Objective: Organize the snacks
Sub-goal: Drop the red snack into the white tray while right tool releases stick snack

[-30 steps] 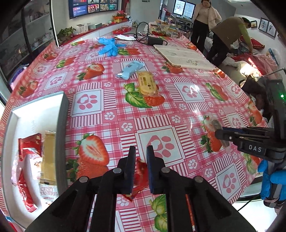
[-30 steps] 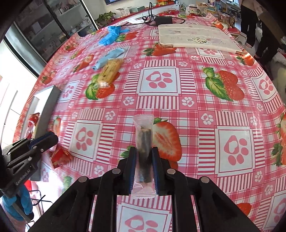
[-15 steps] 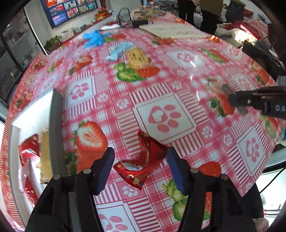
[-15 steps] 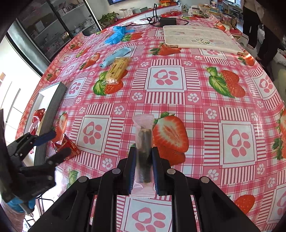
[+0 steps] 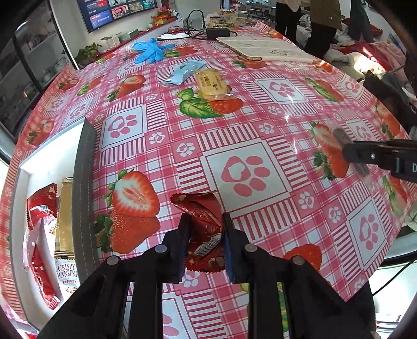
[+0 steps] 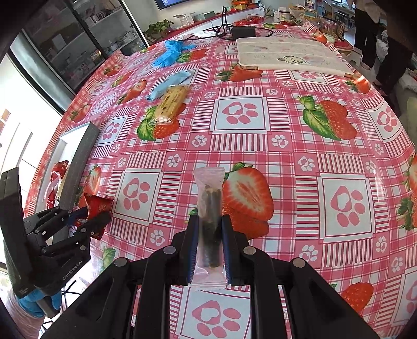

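Room: bright shop-like space, glass cabinets far left, a wall screen (image 5: 117,10) at the back, people standing far right.
Table: covered in a pink strawberry-and-paw cloth (image 5: 247,125); a white tray (image 5: 39,167) sits at its near left edge and already holds red packets and a cranberry bar.
Loose snacks: a yellow biscuit pack (image 5: 211,84) and a blue packet (image 5: 185,71) lie well apart from the tray, far across the table.
Left gripper (image 5: 204,243): tilted steeply down, fingers (image 5: 182,250) clamped on the crumpled red snack packet (image 5: 203,221), which still touches the cloth just right of the tray.
Right gripper (image 6: 208,245): also pitched steeply down, fingers together on a clear-wrapped dark snack stick (image 6: 209,221), gripped around its middle, above the cloth, right of the left gripper.
Risk, red packet: the hold looks to be on folded foil, so I judge it could slide out or unfold when lifted towards the tray.
Risk, tray wall: the tray's dark side wall stands between packet and tray floor; a low carry could snag it.
Risk, stick: its slick wrapper may slip if the hand tips further.
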The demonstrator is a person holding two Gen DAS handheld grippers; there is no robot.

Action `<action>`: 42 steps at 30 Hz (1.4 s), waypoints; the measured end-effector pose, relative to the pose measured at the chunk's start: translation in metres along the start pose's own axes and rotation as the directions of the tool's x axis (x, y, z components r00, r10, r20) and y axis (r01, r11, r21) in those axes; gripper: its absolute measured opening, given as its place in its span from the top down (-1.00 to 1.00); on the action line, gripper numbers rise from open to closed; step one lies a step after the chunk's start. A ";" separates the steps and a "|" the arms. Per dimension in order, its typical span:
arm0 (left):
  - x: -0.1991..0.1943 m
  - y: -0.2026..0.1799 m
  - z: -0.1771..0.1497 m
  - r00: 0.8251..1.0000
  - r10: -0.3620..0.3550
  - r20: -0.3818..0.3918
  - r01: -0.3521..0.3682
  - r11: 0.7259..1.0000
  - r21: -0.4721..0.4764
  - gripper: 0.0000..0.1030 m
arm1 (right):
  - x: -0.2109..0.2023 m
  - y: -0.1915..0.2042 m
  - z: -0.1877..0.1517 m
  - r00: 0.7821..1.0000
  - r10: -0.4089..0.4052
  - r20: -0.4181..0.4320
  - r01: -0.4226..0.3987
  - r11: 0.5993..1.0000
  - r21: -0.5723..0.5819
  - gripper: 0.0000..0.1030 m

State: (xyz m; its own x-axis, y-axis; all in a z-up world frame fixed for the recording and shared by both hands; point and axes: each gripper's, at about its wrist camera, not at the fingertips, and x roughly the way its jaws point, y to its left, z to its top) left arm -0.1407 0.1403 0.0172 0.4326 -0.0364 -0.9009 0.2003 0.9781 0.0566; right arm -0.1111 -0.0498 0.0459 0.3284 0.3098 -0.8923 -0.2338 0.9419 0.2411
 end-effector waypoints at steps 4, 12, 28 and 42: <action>-0.008 0.001 0.003 1.000 0.000 0.019 0.000 1.000 -0.007 0.51 | -0.002 0.002 0.002 1.000 0.004 0.008 -0.004 1.000 -0.002 0.64; -0.041 0.013 0.011 0.996 -0.020 0.082 0.024 0.998 -0.051 0.51 | -0.011 0.023 0.009 0.999 0.035 0.026 -0.034 0.999 -0.037 0.64; -0.110 0.156 -0.028 0.981 0.180 0.071 -0.148 0.935 -0.322 0.51 | 0.005 0.216 0.049 0.969 0.239 -0.066 -0.248 0.912 -0.326 0.64; -0.073 0.205 -0.077 0.972 0.233 -0.026 -0.219 0.864 -0.453 -0.73 | 0.071 0.328 0.044 0.984 0.063 -0.165 -0.139 0.853 -0.504 -0.65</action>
State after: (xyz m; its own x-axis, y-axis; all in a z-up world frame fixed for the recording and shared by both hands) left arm -0.1990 0.3597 0.0611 0.4447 0.1974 -0.8737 -0.3197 0.9461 0.0511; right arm -0.1242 0.2866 0.0785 0.1576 0.3434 -0.9259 -0.7059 0.6948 0.1376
